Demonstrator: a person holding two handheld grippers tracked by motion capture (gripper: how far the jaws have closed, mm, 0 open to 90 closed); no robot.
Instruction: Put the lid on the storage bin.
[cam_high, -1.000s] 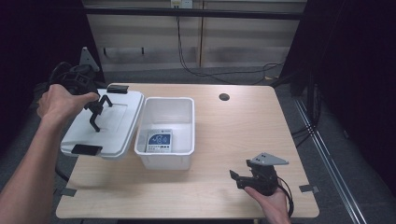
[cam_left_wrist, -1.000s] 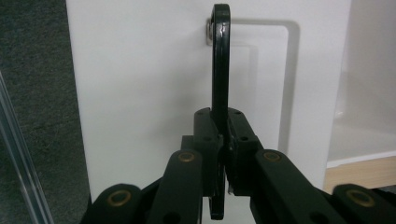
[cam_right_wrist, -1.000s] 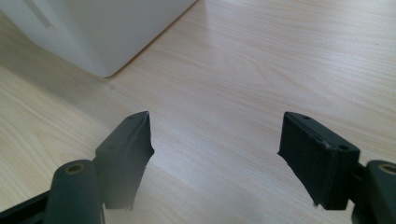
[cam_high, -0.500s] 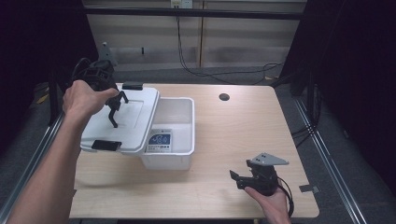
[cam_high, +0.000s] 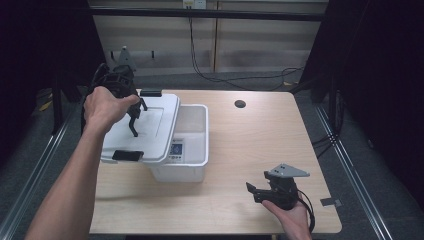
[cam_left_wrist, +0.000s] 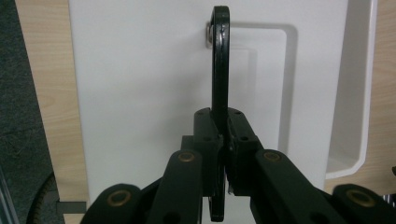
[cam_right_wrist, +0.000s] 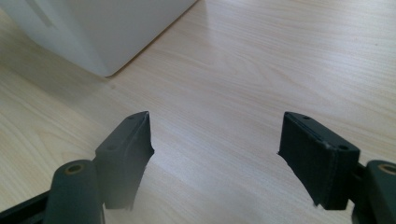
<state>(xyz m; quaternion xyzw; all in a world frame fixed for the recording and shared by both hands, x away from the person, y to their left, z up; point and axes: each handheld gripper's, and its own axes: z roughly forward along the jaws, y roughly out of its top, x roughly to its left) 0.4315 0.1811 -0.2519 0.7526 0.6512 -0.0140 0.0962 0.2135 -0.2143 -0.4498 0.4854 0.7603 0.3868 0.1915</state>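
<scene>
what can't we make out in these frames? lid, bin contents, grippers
- Bin contents, high view: the lid covers the left part; the label inside is too small to read.
- Lid handle, left gripper view: its lower end is hidden behind the left gripper, shut on it.
- Lid's far clip, high view: too small to tell its state.
- Right gripper, right gripper view: open; the bottom edge cuts off its body.

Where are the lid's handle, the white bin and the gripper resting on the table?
handle (cam_left_wrist: 220, 56) left gripper view, its black bar
bin (cam_high: 196, 170) high view, front wall
right gripper (cam_high: 251, 190) high view, between its jaw tips
</scene>
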